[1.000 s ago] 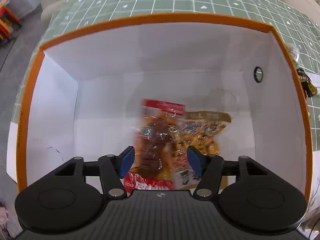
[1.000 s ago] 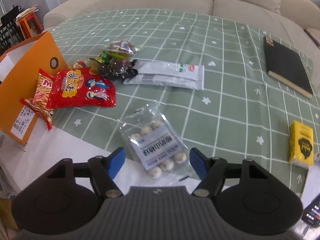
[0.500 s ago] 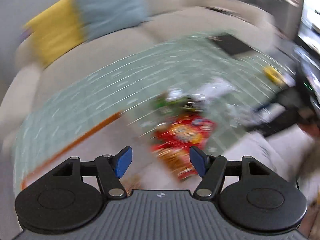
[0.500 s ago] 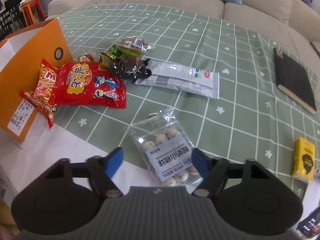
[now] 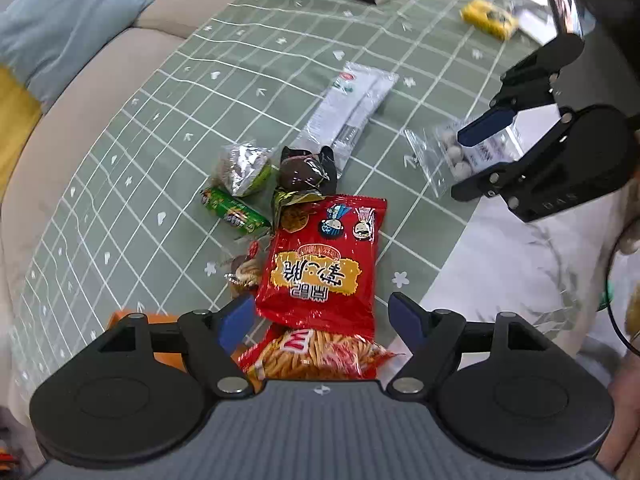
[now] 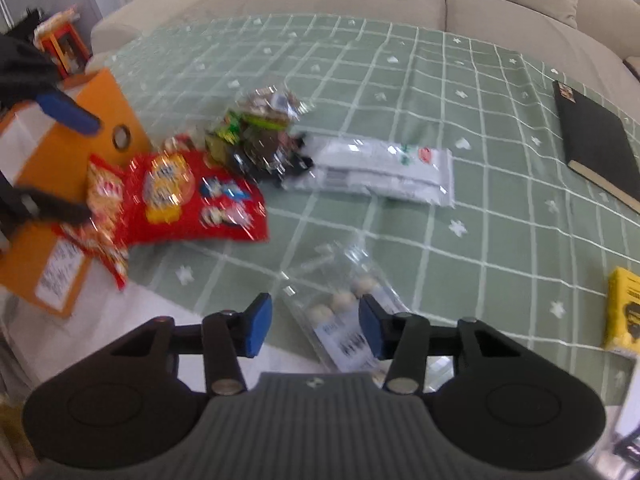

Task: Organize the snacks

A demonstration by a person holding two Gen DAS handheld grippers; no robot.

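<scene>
My left gripper (image 5: pixel 322 320) hovers over the red snack bag (image 5: pixel 320 264) and the striped chip bag (image 5: pixel 316 354). Its jaws are opening wide and touch neither bag. In the right wrist view the left gripper (image 6: pixel 60 160) shows in front of the orange box (image 6: pixel 48 168). My right gripper (image 6: pixel 314 326) straddles the clear bag of white balls (image 6: pixel 344 312), jaws closing around it, with the left pad still clear of the bag. From the left wrist view the right gripper (image 5: pixel 458 166) hangs over that clear bag (image 5: pixel 452 152).
A white packet (image 5: pixel 352 108), a dark wrapper (image 5: pixel 304 168), a silver-green packet (image 5: pixel 244 170) and a green snack (image 5: pixel 234 210) lie beyond the red bag. A black book (image 6: pixel 596 140) and a yellow pack (image 6: pixel 624 312) sit to the right. A sofa borders the green checked cloth.
My left gripper left the inside of the orange box, swung over to the snack pile and opened wider. My right gripper crept forward over the clear bag and narrowed its jaws.
</scene>
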